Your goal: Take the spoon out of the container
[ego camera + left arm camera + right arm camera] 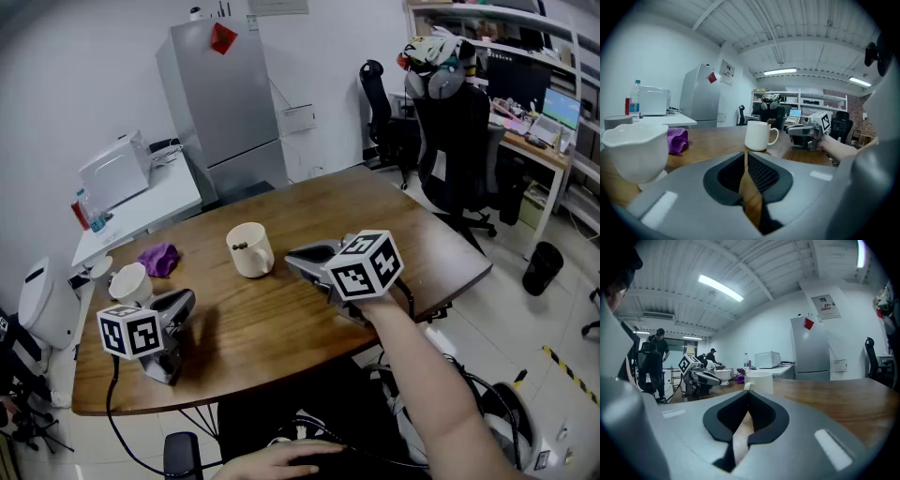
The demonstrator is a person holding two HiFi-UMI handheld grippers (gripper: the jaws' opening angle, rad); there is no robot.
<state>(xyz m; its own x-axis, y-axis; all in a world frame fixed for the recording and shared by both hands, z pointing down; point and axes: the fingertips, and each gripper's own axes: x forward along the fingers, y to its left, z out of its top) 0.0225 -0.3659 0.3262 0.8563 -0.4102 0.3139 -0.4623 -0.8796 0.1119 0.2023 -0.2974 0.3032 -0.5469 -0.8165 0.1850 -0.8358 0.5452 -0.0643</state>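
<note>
Room: office; I see a grey refrigerator [223,94] against the far wall and a wooden table [412,220] carrying the work.
Container: white mug [250,249], upright, about mid-table and nearer the far edge than either gripper.
Spoon: inside the mug; only a small dark end [240,246] shows at the rim, seen as a brown tip [771,121] in the left gripper view.
Key relation: right gripper [298,256] rests low with its tips just beside the mug, on the side toward the table's right edge, and points straight at the mug wall [759,380]. I judge the spoon end to sit higher than the tips, so the move calls for a lift before reaching in.
Nearer gripper: the right. Left gripper [184,300] is well apart, by the near left corner.
Right jaws: pressed together, nothing between them [749,397].
Left jaws: pressed together, nothing between them [744,157].
Long axis: I cannot tell; the mug hides the shaft and bowl of the spoon.
Hidden: the right gripper view shows no spoon at all, and the mug handle is only partly visible there.
Bystanders: white bowl [129,281] and purple cloth [157,258] near the left edge, clear of the reach line.
</note>
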